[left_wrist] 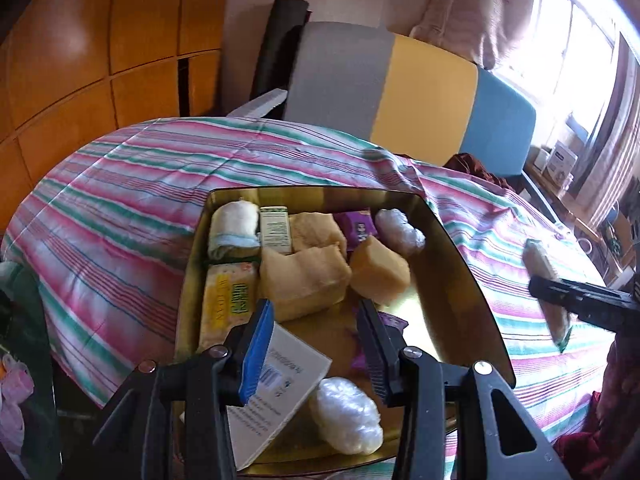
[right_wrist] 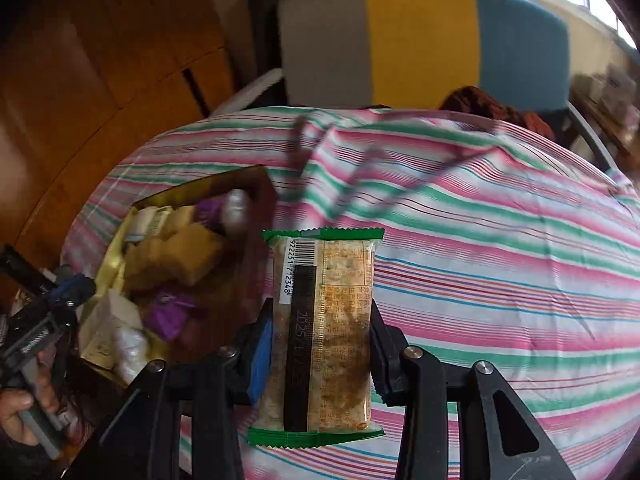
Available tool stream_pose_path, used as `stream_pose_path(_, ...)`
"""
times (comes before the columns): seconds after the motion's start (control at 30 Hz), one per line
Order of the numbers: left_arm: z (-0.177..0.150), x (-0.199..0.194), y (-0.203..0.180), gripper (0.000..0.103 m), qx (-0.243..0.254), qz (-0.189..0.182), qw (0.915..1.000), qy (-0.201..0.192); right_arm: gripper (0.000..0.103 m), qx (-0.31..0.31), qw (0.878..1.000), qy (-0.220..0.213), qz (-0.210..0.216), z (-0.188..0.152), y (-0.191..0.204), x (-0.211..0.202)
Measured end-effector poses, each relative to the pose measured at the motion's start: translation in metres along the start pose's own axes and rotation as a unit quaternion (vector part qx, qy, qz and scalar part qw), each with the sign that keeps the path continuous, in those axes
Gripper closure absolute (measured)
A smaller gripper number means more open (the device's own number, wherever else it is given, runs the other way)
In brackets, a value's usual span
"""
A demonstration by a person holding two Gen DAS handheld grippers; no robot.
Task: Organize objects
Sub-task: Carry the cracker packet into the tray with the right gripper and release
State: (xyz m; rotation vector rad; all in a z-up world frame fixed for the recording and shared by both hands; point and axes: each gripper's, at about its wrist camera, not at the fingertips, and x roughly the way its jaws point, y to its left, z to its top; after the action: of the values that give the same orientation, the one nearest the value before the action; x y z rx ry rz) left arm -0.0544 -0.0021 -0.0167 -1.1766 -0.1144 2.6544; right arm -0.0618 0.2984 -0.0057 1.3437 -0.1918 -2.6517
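From the left wrist camera, the left gripper (left_wrist: 316, 344) hangs over the near end of a gold-lined tin box (left_wrist: 452, 240) that sits on a bed covered with a pink, green and white striped quilt (left_wrist: 140, 184). Its fingers stand apart with nothing pinched between them. In the box lie a rolled white cloth (left_wrist: 234, 230), a small green-and-white carton (left_wrist: 275, 229), several tan sponge-like blocks (left_wrist: 304, 276), purple sachets (left_wrist: 358, 226), a yellow cracker pack (left_wrist: 228, 300), a white printed box (left_wrist: 276, 384) and two crinkly clear plastic bundles (left_wrist: 346, 414). Far to the right, above the quilt and clear of the tin, the right gripper (left_wrist: 560, 300) shows blurred, carrying a brownish packet (left_wrist: 546, 280). Behind the bed stands a chair with a grey, yellow and blue backrest (left_wrist: 400, 92), wooden cupboards (left_wrist: 88, 52) to the left, and a bright window (left_wrist: 572, 48) to the right.

From the right wrist camera, the right gripper (right_wrist: 320, 344) is clamped on a green-edged cracker packet (right_wrist: 324, 320), its pads pressing both long sides; the packet stands up along the fingers, barcode at top left. It is held over the striped quilt (right_wrist: 500, 280), to the right of the tin box (right_wrist: 256, 184). At the lower left, blurred, a hand (right_wrist: 24, 412) grips the left gripper (right_wrist: 60, 300) beside the tin.
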Motion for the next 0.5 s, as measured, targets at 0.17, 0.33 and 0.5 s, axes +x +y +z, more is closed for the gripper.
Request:
stream_pose_path(0.17,-0.005,-0.003,0.017,0.060,-0.017,0.004,0.9998,0.001,0.062,-0.046,0.999,0.014,0.021,-0.001,0.077,0.027)
stream_pose_path(0.33,-0.007,-0.003,0.026,0.057,-0.033,0.008,0.9994,0.002,0.062,-0.073,0.996,0.044,-0.010,-0.009,0.108,0.066)
stream_pose_path(0.5,-0.008,-0.002,0.029,0.044,-0.036,0.012,0.9993,0.005,0.060,-0.082,0.993,0.072,-0.036,-0.016,0.111,0.091)
